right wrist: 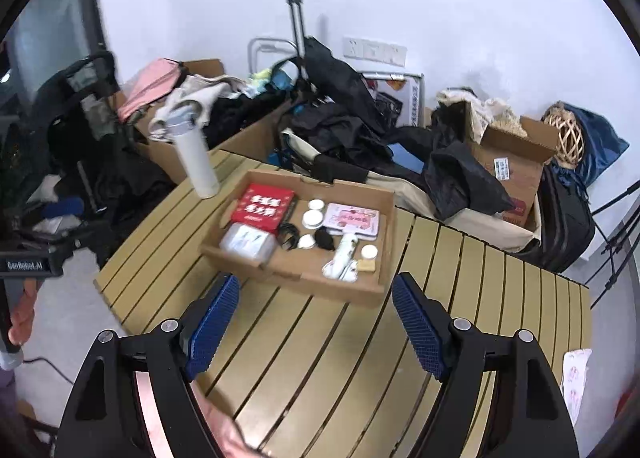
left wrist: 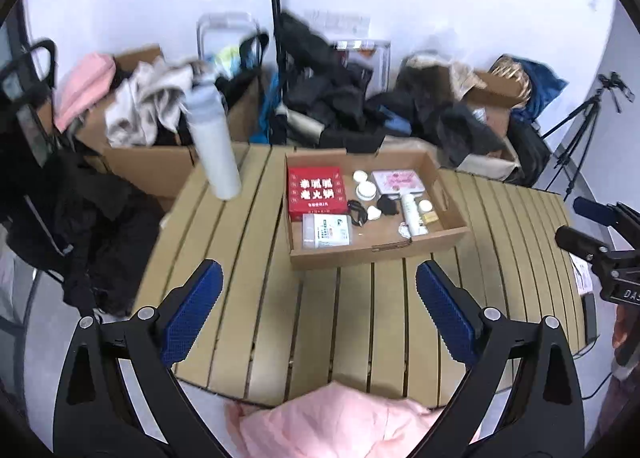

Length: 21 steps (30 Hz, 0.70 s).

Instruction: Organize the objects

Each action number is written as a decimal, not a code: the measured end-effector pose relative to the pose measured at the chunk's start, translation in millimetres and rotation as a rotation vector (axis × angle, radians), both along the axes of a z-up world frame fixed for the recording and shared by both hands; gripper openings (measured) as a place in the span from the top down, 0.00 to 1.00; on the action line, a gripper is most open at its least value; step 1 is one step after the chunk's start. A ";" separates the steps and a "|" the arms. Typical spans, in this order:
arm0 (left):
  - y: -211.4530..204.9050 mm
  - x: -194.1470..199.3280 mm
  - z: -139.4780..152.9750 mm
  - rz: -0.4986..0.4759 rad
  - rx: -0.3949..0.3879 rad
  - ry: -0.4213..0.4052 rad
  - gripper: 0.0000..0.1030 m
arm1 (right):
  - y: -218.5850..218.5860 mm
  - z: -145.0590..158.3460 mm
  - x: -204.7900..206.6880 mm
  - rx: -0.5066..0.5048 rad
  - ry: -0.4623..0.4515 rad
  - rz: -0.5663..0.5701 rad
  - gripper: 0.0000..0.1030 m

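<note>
A shallow cardboard tray (left wrist: 376,250) (right wrist: 296,278) sits on the slatted wooden table (left wrist: 248,258) (right wrist: 320,358). In it lie a red box (left wrist: 317,192) (right wrist: 263,206), a plastic-wrapped pack (left wrist: 326,231) (right wrist: 248,242), round white jars (left wrist: 366,189) (right wrist: 313,218), a pink tin (left wrist: 398,181) (right wrist: 352,217), a white bottle (left wrist: 410,210) (right wrist: 344,252) and black cable (left wrist: 357,212). A white flask (left wrist: 214,142) (right wrist: 196,162) stands at the table's far left. My left gripper (left wrist: 320,302) and right gripper (right wrist: 316,314) are open and empty, hovering before the tray.
Cardboard boxes of clothes (left wrist: 140,110) (right wrist: 512,162), black bags (left wrist: 332,98) and a trolley handle (right wrist: 294,6) crowd behind the table. A tripod (left wrist: 576,130) stands at the right. Pink cloth (left wrist: 336,418) lies at the near edge. The right gripper's body (left wrist: 608,254) shows at the left view's right edge.
</note>
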<state>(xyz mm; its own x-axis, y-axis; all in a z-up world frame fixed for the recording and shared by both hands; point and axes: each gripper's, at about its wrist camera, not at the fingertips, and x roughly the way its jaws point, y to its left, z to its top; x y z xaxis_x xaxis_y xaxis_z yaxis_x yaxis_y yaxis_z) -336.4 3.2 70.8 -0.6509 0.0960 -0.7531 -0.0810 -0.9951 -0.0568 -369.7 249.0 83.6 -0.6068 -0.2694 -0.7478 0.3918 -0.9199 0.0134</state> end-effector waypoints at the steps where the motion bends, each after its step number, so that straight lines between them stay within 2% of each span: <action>1: -0.6 18.3 3.7 -0.017 0.001 0.026 0.05 | 0.1 3.4 23.1 0.001 0.025 0.013 0.20; 6: -6.1 118.5 7.2 -0.076 -0.017 0.119 0.00 | 9.9 7.0 116.5 -0.041 0.109 0.039 0.20; 8: -7.4 157.8 -1.6 -0.089 -0.069 0.164 0.00 | 15.6 1.5 162.2 -0.090 0.139 0.044 0.20; 11: -11.7 224.8 -25.4 -0.036 -0.109 0.237 0.00 | 19.8 -13.5 224.6 -0.116 0.189 0.026 0.20; 13: -15.2 262.8 -38.7 0.011 -0.066 0.256 0.00 | 21.4 -26.2 262.9 -0.117 0.231 -0.029 0.20; 15: -19.7 312.2 -56.4 0.073 0.033 0.321 0.00 | 21.3 -42.5 297.4 -0.129 0.247 -0.097 0.20; 16: -19.7 329.8 -64.5 0.073 0.079 0.349 0.00 | 20.1 -52.5 316.6 -0.150 0.257 -0.123 0.20; 17: -17.1 342.1 -70.7 0.053 0.095 0.351 0.00 | 17.4 -64.2 335.9 -0.173 0.264 -0.132 0.19; 18: -11.9 346.7 -73.6 0.028 0.049 0.327 0.00 | 13.7 -73.7 346.3 -0.172 0.260 -0.133 0.19; 20: -5.2 347.2 -70.9 0.044 -0.035 0.331 0.00 | 1.4 -85.7 359.3 -0.118 0.253 -0.121 0.19; 21: -4.3 349.0 -66.7 0.057 -0.039 0.348 0.00 | -3.2 -87.3 362.9 -0.096 0.261 -0.111 0.19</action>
